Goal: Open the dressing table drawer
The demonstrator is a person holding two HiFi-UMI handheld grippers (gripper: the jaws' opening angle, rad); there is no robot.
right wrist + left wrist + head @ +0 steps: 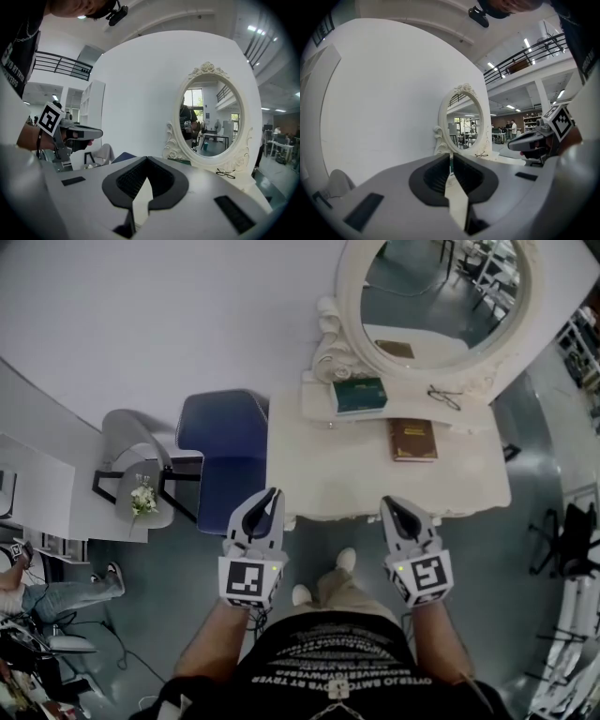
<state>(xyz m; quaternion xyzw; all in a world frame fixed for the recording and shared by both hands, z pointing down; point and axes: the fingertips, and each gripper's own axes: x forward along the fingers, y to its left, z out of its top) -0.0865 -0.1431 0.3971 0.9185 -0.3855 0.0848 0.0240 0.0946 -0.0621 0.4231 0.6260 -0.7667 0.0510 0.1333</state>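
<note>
The white dressing table (347,474) stands against the wall, with an oval mirror (441,296) at its back. From above, its drawer front is hidden under the tabletop's front edge. My left gripper (274,493) is held just short of that edge, at the table's left front corner. The right gripper (390,503) hovers at the edge, nearer the middle. Both have their jaws drawn together with nothing between them. In the left gripper view the left gripper (451,157) points at the mirror (464,124). In the right gripper view the right gripper (146,159) does the same.
On the table lie a green book (359,395), a brown book (412,439) and a pair of glasses (443,397). A blue chair (225,442) stands close to the table's left side. Further left is a grey chair (131,432) with white flowers (142,498).
</note>
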